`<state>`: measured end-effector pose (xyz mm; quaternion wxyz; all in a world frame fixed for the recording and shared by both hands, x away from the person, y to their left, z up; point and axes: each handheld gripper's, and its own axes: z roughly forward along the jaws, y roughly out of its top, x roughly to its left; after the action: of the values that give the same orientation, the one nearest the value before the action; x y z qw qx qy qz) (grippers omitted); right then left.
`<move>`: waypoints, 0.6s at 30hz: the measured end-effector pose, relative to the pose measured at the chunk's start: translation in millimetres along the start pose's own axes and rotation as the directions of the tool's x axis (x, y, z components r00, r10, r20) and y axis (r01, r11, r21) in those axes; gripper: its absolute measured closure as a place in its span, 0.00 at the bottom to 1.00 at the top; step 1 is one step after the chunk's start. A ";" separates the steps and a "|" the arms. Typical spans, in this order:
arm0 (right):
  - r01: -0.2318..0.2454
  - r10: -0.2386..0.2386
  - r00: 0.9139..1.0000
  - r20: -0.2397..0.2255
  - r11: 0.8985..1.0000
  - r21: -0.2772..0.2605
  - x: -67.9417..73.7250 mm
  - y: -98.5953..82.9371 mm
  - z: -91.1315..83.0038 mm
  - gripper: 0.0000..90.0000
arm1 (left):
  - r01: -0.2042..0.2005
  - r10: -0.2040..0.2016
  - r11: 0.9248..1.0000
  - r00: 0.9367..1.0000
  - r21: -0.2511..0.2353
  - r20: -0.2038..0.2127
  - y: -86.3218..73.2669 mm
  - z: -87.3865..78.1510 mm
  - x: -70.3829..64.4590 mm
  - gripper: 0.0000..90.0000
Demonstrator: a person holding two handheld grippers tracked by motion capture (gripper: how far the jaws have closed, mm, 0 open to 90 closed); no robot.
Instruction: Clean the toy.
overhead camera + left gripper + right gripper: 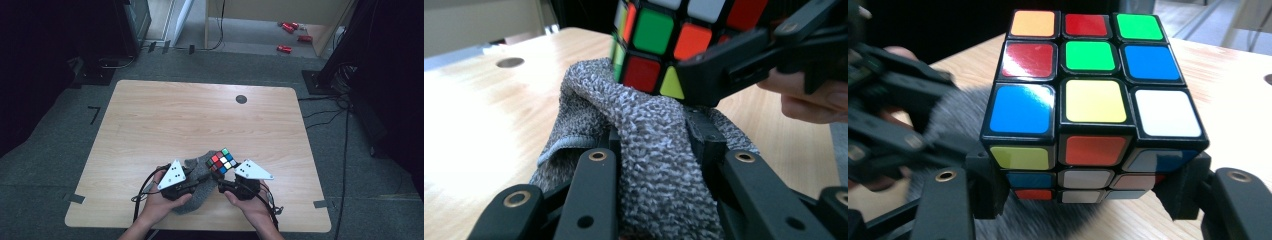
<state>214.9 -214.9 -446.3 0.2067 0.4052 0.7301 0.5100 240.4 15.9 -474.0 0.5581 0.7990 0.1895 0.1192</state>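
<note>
A: Item one, puzzle cube [222, 161]?
B: Scrambled colours, near the table's [165, 115] near edge, centre. Clamped between the jaws of the right gripper [226, 178], which press on its two sides.

A: Item two, grey cloth [199, 172]?
B: Knitted, bunched just left of the cube and touching its lower side. The left gripper [196, 181] is closed on a fold of it.

A: Other entries?
B: Dark round hole [241, 99], far right of the tabletop.

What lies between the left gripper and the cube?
In the left gripper view, the grey cloth, clamped in the left gripper, bunches up against the cube, which the right gripper holds.
</note>
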 end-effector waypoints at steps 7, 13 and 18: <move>-0.025 0.024 1.000 0.016 1.000 0.004 -6.0 -1.6 0.6 0.39 | 0.019 -0.019 0.999 1.000 -0.036 -0.002 3.1 -5.9 2.3 0.79; -0.043 0.043 0.999 0.015 0.999 -0.011 -9.1 0.4 -2.7 0.39 | 0.079 -0.077 0.991 0.997 -0.109 0.024 3.3 -13.5 9.3 0.80; -0.051 0.051 0.999 -0.006 0.998 -0.026 -5.6 2.7 -5.0 0.39 | 0.081 -0.078 0.994 0.996 -0.070 0.044 0.6 -6.8 6.6 0.79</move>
<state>215.6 -221.9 -442.5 0.1971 0.4196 0.7133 0.5256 243.8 24.4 -471.1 0.5943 0.7727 0.2054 0.0872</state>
